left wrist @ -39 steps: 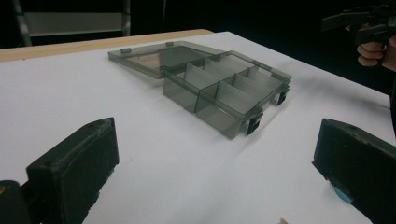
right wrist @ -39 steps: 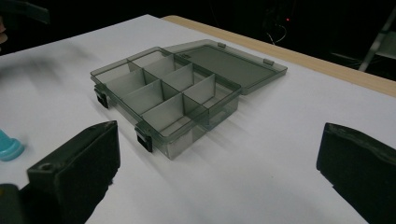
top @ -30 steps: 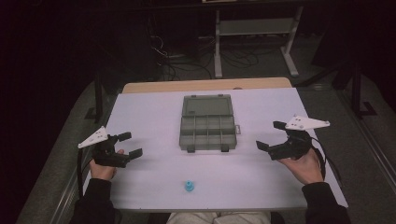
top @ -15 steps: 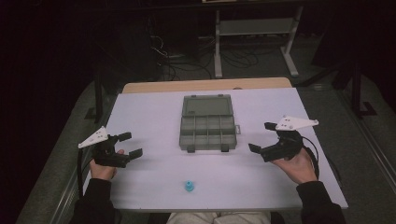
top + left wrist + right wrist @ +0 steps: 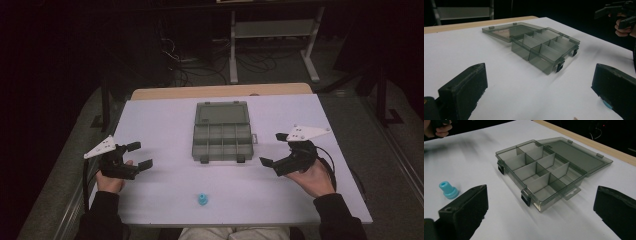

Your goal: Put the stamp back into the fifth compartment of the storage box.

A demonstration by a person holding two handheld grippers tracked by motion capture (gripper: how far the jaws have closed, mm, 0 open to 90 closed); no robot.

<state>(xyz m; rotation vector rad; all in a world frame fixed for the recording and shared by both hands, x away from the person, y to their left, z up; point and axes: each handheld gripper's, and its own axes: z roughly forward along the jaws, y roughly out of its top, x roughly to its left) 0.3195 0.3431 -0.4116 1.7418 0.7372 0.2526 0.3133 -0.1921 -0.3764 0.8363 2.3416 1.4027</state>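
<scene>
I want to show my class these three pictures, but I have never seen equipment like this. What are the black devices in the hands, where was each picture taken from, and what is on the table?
A person sits at a white table and holds a hand-operated gripper in each hand. Each has two black jaws that pinch like tongs. The high view looks down from above: the left gripper is at the left, the right gripper at the right. The other two pictures come from small cameras riding on the grippers, so each gripper's own black jaws rise from the bottom edge. Between the grippers lies a smoky clear compartment box, its lid folded back flat and its compartments looking empty. Near the person's edge stands a small blue piece, shaped like a cap. Both grippers are open and hold nothing.
</scene>
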